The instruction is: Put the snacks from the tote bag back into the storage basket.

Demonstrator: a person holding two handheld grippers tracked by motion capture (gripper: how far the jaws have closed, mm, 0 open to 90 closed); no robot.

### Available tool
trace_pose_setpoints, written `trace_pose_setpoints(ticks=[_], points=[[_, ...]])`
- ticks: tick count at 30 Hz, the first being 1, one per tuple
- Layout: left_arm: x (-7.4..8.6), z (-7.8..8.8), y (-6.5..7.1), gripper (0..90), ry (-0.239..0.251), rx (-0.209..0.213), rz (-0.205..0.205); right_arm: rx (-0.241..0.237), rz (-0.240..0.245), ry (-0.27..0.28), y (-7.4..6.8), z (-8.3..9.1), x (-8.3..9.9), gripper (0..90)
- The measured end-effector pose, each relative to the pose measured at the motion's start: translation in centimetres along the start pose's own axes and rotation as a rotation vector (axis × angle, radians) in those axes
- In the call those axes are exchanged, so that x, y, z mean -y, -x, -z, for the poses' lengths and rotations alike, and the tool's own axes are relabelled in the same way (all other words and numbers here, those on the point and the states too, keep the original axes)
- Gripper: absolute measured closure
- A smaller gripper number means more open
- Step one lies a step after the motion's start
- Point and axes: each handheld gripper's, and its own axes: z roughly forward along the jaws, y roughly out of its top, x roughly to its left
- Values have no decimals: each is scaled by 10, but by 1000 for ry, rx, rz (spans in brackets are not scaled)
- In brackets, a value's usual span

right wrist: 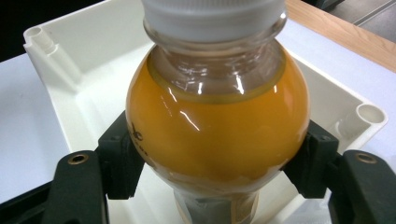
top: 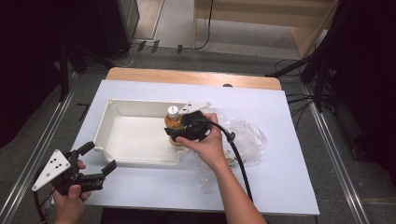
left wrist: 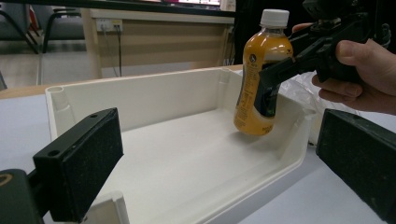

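A clear bottle of orange juice (top: 173,120) with a white cap stands upright inside the right end of a white plastic tray (top: 105,128). My right gripper (top: 180,131) is shut on its body, one black pad on each side. In the left gripper view the bottle (left wrist: 261,79) has its base just over the tray floor (left wrist: 187,158), close to the end wall. The right gripper view looks down on the bottle's shoulder (right wrist: 217,126) and the tray (right wrist: 56,60) below. My left gripper (top: 100,157) is open by the tray's near left corner, with nothing between its pads (left wrist: 84,163).
A crumpled clear plastic bag (top: 247,135) lies on the white tabletop (top: 280,186) just right of the tray. A wooden strip (top: 191,77) runs along the table's far edge. Black stands and cables flank the table on both sides.
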Motion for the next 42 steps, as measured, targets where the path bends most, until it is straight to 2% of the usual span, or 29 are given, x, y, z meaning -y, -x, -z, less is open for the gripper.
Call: trace_pose_setpoints(ticks=[24, 33, 36, 39, 42], points=[[1, -1, 0, 8, -8, 1, -4, -7, 5, -46, 1, -10, 17, 316], [1, -1, 0, 9, -5, 3, -4, -13, 8, -40, 1, -9, 20, 310], [0, -1, 0, 8, -7, 2, -4, -22, -3, -28, 1, -8, 20, 298], [0, -1, 0, 8, -7, 2, -4, -57, -35, 32, 5, 0, 20, 280], [1, -1, 0, 8, -9, 3, -4, -62, -49, 75, 8, 10, 17, 240]])
